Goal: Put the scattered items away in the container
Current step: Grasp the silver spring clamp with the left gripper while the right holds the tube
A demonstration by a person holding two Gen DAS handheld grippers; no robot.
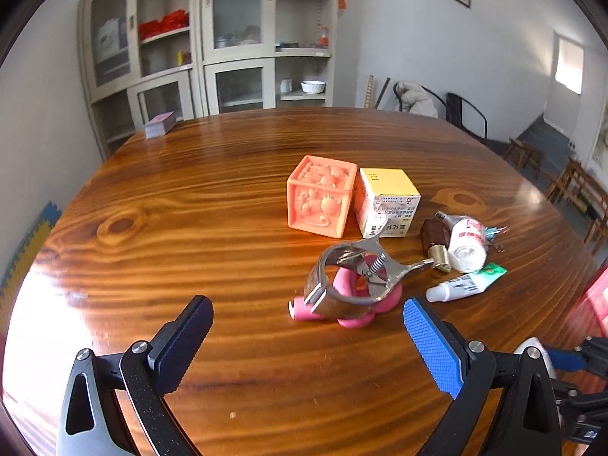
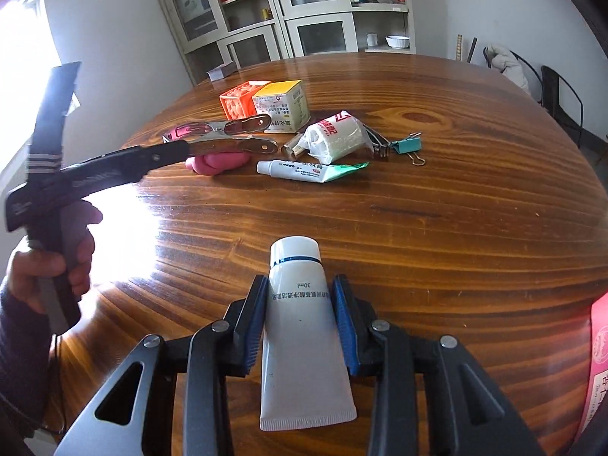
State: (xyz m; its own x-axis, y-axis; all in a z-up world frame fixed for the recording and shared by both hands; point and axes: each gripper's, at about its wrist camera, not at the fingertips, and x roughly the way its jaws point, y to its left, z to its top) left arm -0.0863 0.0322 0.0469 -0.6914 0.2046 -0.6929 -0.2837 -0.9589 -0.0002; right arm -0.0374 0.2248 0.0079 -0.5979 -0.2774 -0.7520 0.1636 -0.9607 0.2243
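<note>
- Right gripper fingers clamp a white tube above the tabletop.
- Left gripper fingers spread wide; metal clip at 12 o'clock.

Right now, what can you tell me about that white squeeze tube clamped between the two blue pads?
The white plastic squeeze tube has a round white cap pointing away from the camera, a thin dark band below it, and a flat crimped tail nearest the lens. Grey print, including "30ml", reads upside down. The right gripper is shut on its upper body, blue pads pressing both sides, holding it above the wooden table.
</note>
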